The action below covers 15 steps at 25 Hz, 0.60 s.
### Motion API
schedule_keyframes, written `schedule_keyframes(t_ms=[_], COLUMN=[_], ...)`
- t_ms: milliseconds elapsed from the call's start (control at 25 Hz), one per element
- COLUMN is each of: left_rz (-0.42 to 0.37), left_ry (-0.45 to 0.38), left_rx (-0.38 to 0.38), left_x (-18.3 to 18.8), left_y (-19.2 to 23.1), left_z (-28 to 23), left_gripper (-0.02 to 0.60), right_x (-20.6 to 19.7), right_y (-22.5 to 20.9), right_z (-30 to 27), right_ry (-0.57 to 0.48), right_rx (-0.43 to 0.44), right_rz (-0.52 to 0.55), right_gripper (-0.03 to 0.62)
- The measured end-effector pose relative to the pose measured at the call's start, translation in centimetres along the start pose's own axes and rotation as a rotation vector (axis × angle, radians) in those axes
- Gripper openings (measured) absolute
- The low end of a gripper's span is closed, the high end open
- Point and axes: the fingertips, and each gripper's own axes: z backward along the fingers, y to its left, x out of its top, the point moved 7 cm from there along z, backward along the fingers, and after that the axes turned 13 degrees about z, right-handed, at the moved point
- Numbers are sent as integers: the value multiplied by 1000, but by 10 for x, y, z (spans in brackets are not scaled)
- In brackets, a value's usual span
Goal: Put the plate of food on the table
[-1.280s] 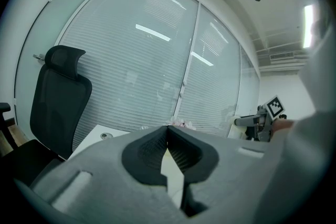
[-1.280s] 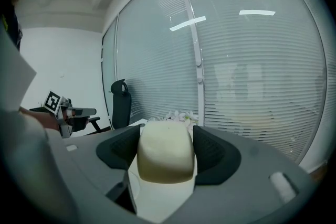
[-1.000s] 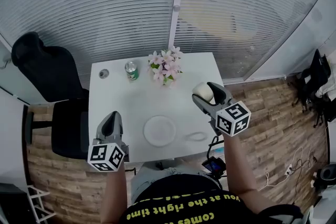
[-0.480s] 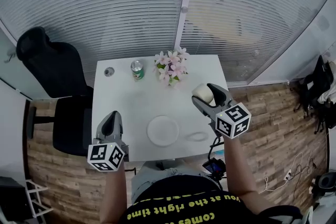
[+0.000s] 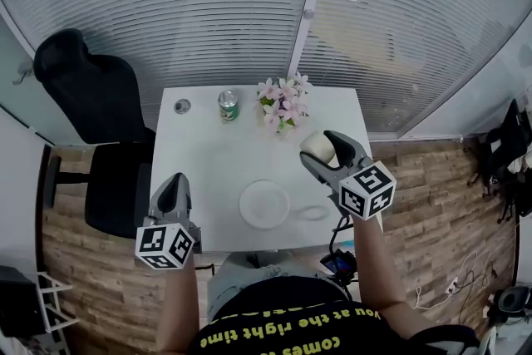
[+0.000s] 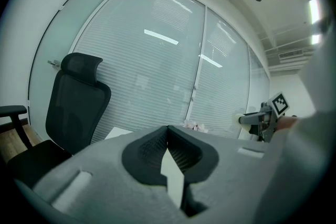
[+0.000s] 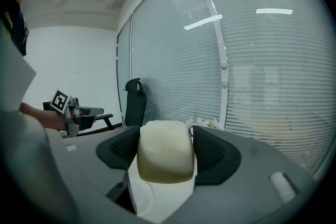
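An empty white plate (image 5: 264,203) lies near the front edge of the white table (image 5: 199,162). My right gripper (image 5: 320,147) hangs over the table's right side, above and right of the plate, shut on a cream-coloured bun (image 5: 316,145). In the right gripper view the bun (image 7: 164,157) fills the gap between the black pads (image 7: 218,155). My left gripper (image 5: 172,189) hovers at the table's front left corner, shut with nothing in it; in the left gripper view its tips meet (image 6: 167,131).
A green can (image 5: 228,105) and a bunch of pink flowers (image 5: 283,102) stand at the table's far edge, a small round disc (image 5: 182,106) at its far left corner. A clear ring (image 5: 312,213) lies right of the plate. A black office chair (image 5: 91,96) stands left; slatted glass walls lie behind.
In the head view the table, plate and flowers have drifted right and slightly down. Both grippers hold about the same places, the bun still gripped.
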Motion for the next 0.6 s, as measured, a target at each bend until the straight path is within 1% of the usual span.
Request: schedule_keyframes(t_ms=[600], left_rz=[-1], left_ry=[-17], left_rx=[49], left_x=[4], left_y=[12], left_z=[29], left_gripper=[1], right_x=[13], right_y=[35], right_z=[-19], right_ry=[-26], right_rx=[113], right_rz=[42], right_gripper=[325])
